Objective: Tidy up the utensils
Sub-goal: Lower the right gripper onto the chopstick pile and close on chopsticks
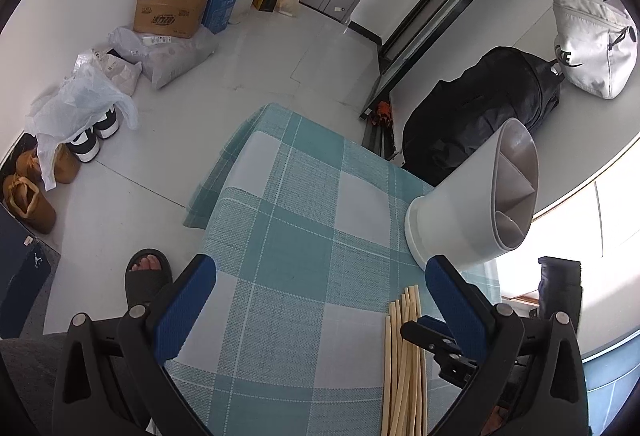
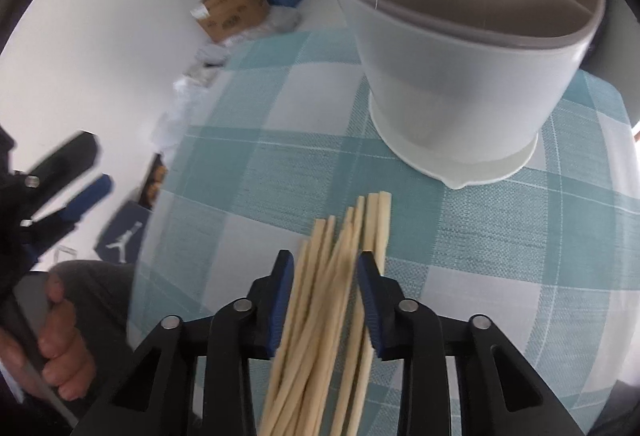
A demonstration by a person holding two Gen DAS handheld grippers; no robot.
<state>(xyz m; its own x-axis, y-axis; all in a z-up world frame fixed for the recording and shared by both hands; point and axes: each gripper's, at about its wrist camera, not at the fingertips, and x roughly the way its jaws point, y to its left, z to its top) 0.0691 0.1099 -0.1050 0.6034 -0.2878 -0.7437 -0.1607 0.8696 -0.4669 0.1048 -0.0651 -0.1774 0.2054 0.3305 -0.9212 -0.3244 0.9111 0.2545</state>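
A bundle of several pale wooden chopsticks lies on the teal checked tablecloth. My right gripper is over it, its blue pads closed against both sides of the bundle. Just beyond stands a white utensil holder with a grey divided insert, empty. In the left wrist view the holder is at the right, and the chopsticks lie below it with the right gripper's finger beside them. My left gripper hangs open over bare cloth, nothing between its fingers.
The table's left edge drops to a grey floor with cardboard boxes, plastic bags and shoes. A black backpack and white bag sit behind the holder. A person's sandalled foot is beside the table.
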